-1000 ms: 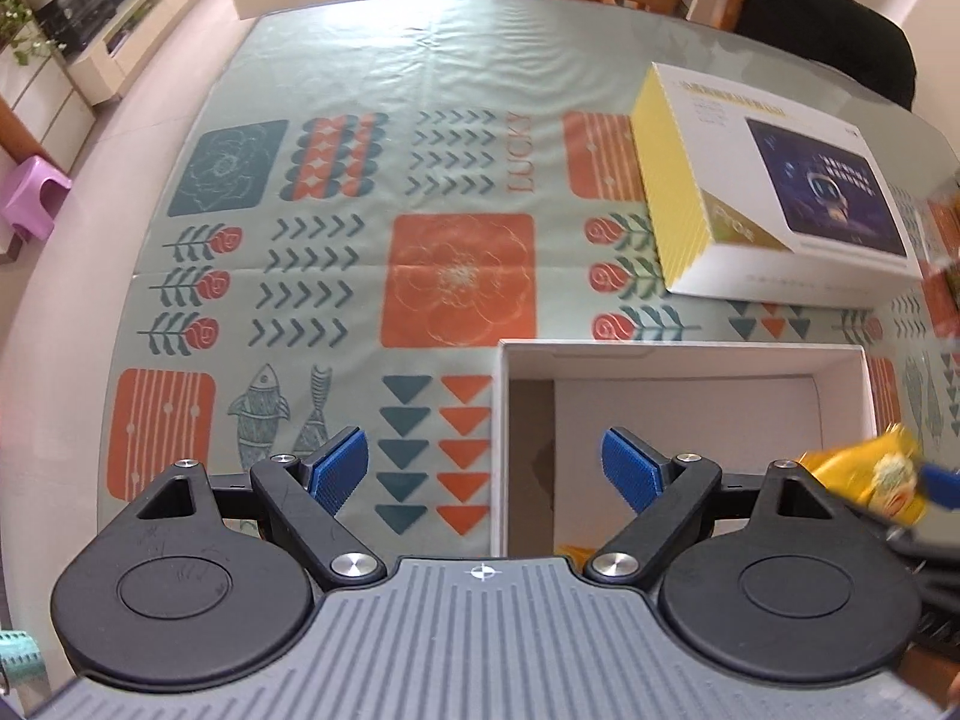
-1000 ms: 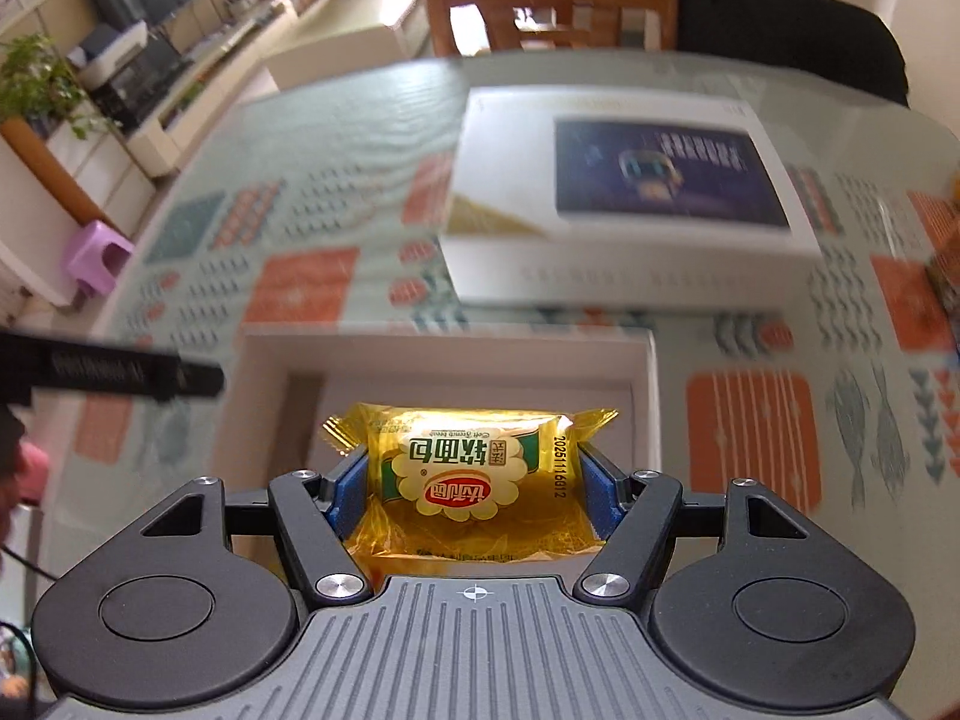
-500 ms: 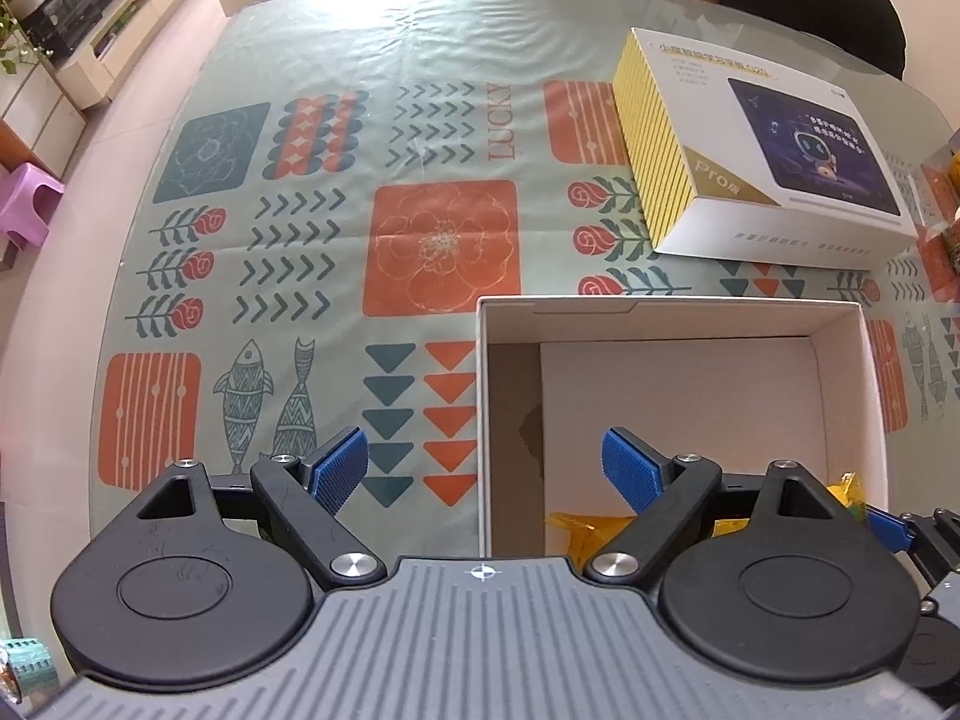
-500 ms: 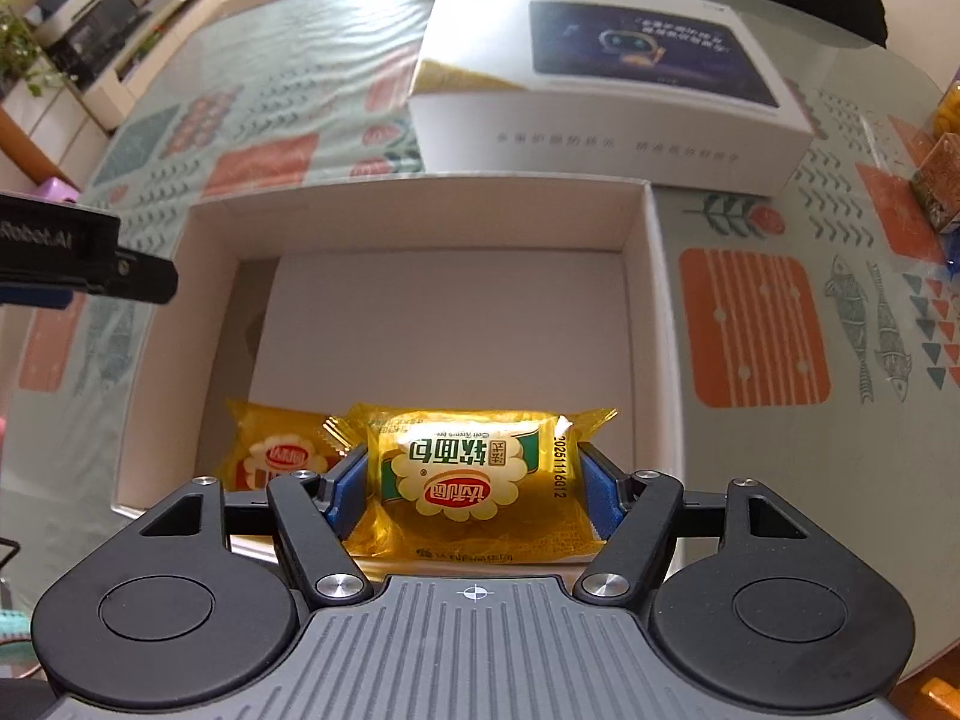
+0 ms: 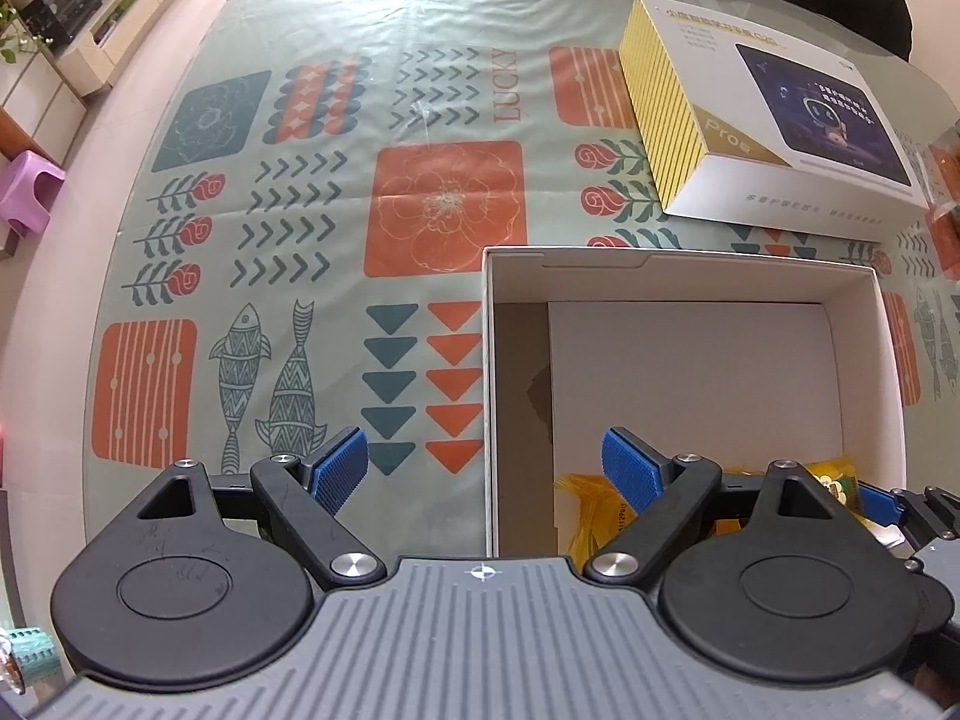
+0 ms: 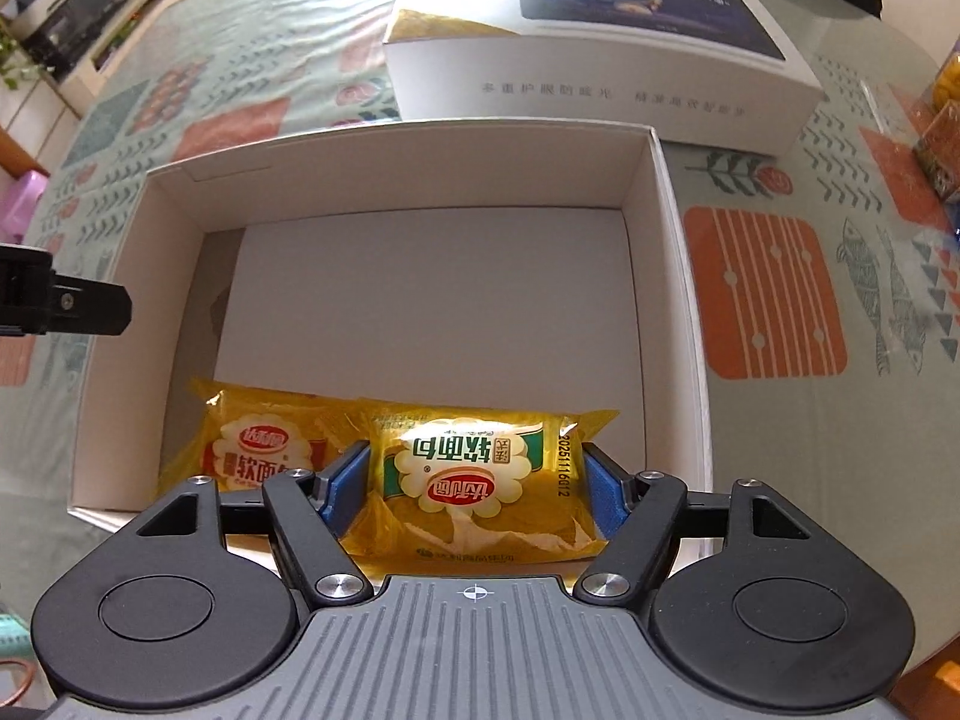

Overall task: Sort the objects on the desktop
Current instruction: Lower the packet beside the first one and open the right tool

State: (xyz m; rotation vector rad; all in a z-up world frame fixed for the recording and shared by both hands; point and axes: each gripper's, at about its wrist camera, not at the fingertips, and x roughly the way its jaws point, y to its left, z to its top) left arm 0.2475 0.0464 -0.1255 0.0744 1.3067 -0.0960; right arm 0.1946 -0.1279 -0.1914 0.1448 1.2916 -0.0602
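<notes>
The right gripper (image 6: 474, 483) is clamping a yellow snack packet (image 6: 480, 474) between its blue pads, now lowered into the near end of the open white box (image 6: 672, 228); a second ago it was hanging above the near rim, so release is probably next. A second packet (image 6: 258, 444) is lying just to its left, touching it. The left gripper (image 5: 483, 468) is hovering open and empty over the box's left wall. Beyond sits a closed product box (image 6: 600, 54) marked "Pro"; the tablecloth (image 5: 300, 192) is reading "LUCKY".
</notes>
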